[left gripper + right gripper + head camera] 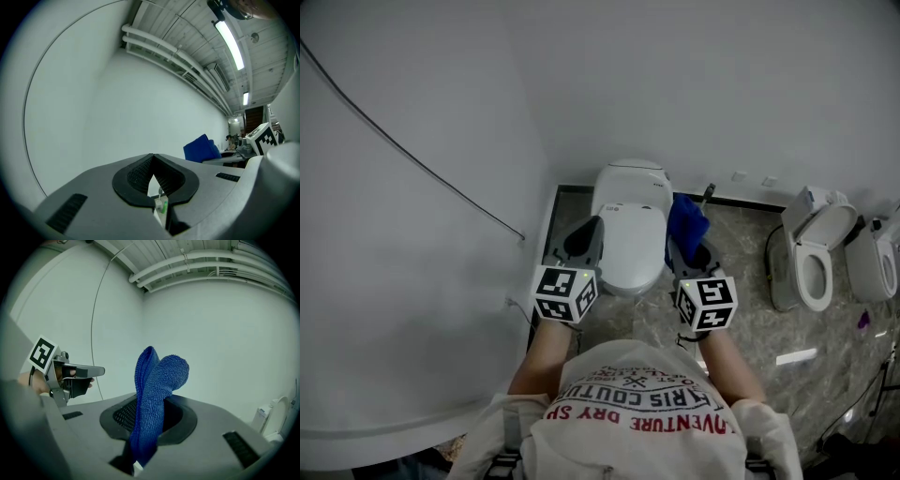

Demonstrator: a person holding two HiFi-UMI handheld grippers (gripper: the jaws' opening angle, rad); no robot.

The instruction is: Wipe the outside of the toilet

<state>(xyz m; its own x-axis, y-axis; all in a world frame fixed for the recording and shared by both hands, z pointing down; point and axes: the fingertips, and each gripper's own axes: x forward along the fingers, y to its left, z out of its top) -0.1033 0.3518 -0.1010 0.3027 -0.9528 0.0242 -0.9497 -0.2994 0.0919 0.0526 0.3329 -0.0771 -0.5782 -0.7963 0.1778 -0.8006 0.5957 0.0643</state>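
Note:
A white toilet with its lid down stands in the corner against the back wall. My left gripper hovers by the toilet's left side, shut with nothing between its pads. On the toilet's right, my right gripper is shut on a blue cloth. In the right gripper view the blue cloth stands up folded out of the closed jaws, and the left gripper shows at the left. The blue cloth also shows at the right of the left gripper view.
A white wall with a thin dark cable runs close on the left. Two more toilets stand at the right on the marbled floor. A white strip lies on that floor.

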